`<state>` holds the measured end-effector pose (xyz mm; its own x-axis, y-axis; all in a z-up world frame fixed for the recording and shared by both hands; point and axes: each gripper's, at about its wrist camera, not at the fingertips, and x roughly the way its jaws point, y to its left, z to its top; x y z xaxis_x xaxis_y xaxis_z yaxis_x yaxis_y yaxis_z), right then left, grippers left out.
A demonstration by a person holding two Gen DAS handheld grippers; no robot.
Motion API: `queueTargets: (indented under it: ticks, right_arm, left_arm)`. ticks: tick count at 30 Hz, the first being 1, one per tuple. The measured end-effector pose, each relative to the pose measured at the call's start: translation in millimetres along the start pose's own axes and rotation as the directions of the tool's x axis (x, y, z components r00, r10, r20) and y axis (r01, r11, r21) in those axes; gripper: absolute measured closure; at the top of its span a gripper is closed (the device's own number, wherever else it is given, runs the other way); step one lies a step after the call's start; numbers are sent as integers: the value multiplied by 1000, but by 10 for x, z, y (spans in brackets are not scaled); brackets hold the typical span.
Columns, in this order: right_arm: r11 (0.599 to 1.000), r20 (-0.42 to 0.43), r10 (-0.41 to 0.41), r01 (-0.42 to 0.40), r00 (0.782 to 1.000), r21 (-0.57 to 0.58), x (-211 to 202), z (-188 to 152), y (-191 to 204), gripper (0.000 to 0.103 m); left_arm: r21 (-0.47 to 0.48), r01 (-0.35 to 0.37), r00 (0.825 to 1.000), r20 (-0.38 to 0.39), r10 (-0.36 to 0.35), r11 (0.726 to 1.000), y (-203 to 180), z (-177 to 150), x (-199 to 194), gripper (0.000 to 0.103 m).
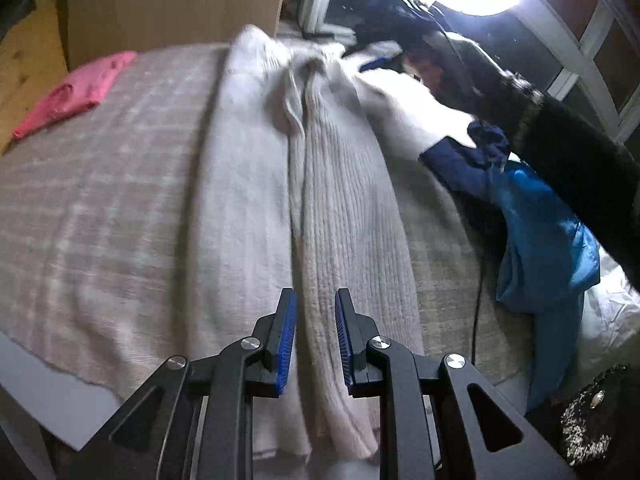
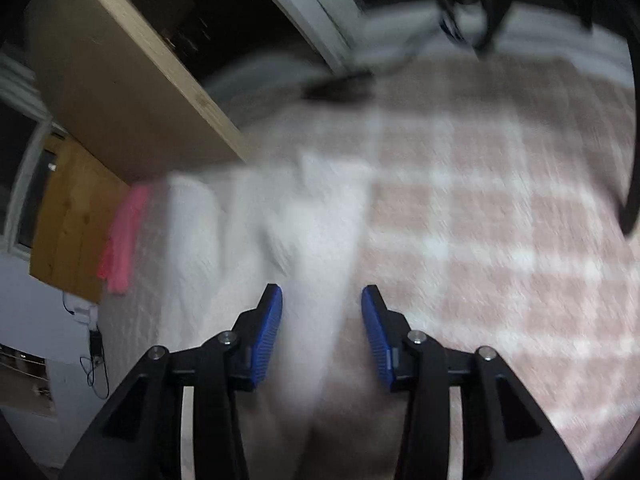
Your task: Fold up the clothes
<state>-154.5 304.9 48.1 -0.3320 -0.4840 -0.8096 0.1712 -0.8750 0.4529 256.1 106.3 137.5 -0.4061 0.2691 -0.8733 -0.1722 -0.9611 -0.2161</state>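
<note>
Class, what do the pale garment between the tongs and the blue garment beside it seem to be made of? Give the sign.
Pale garment: looks like ribbed knit, wool or acrylic, matte; fine parallel ridges run along it. Blue garment: probably satin or similar, glossy; bright highlights on smooth folds.

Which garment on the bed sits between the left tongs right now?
The pale ribbed knit, stretched lengthwise between the open left tongs. The pink garment lies far left; the blue ones are heaped right.
</note>
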Motion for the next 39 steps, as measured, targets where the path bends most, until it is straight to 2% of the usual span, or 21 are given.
queueTargets:
  ticks: [1,3,6,7,9,10,12,13,14,16,21,22,23,24,26,29,31,34,36,38,39]
  right_arm:
    - [997,-5,-44,43,999,-57,0,-6,104,96]
    - [960,89,-196,210,976,-186,-75,60,286,96]
    - [958,-24,-209,200,978,-206,96,121,347,95]
    - [956,-4,-209,203,978,-213,41,142,409,94]
    - [950,50,-207,213,977,-226,-97,184,544,87]
    - [948,77,-206,218,976,-233,-166,205,611,79]
    - [942,131,-202,230,970,-245,-304,246,746,63]
    - [950,100,-160,180,982,-256,-232,305,837,53]
    - [956,61,-111,124,992,-265,-143,369,932,49]
    - [961,-18,-14,9,1000,-276,35,496,1120,49]
    - [940,-134,-105,54,985,-338,677,575,1366,49]
    - [938,-153,-109,50,982,-344,786,573,1384,52]
    - [931,-163,-107,41,981,-362,841,546,1425,80]
    - [924,-171,-104,31,980,-382,890,517,1468,96]
    - [919,-150,-55,-9,987,-395,753,480,1577,95]
    - [933,-69,107,-124,992,-337,457,603,1571,96]
    - [947,-76,65,-86,995,-310,580,642,1468,96]
    - [933,-125,-41,-6,991,-359,856,528,1397,95]
    - [917,-99,-47,4,994,-400,833,486,1417,94]
    - [925,-73,-70,37,995,-378,675,527,1398,76]
    - [930,-60,-81,54,995,-365,594,550,1386,73]
  left_arm:
    - [-2,-1,1000,-5,1,1000,7,-6,23,84]
    - [-6,-2,1000,-16,2,1000,20,-19,70,84]
    - [-11,-4,1000,-31,3,1000,39,-37,141,83]
    - [-13,-4,999,-37,4,1000,46,-44,164,83]
    - [-29,-10,1000,-28,9,1000,76,-48,139,83]
    - [-44,-36,999,0,36,998,114,-50,36,83]
    - [-70,-106,992,56,110,992,194,-68,-158,73]
    - [-89,-137,988,65,143,987,255,-89,-198,61]
    - [-107,-145,987,56,151,984,312,-110,-190,60]
    - [-149,-133,991,0,134,980,416,-144,-51,60]
    - [-182,-109,994,-31,105,977,460,-141,161,61]
    - [-188,-104,995,-28,100,977,473,-133,185,68]
    - [-188,-102,995,-18,101,977,475,-135,192,72]
    - [-185,-102,995,-5,103,977,472,-144,192,75]
    - [-189,-96,995,19,101,977,478,-176,145,84]
    - [-244,-97,992,59,114,965,565,-235,-47,85]
    - [-279,-109,987,86,138,954,618,-278,-168,85]
    - [-264,-132,985,71,155,956,577,-328,-77,85]
    - [-228,-166,983,43,181,959,514,-355,71,84]
    - [-233,-162,983,43,176,959,528,-364,88,81]
    - [-232,-159,985,33,171,960,542,-357,91,79]
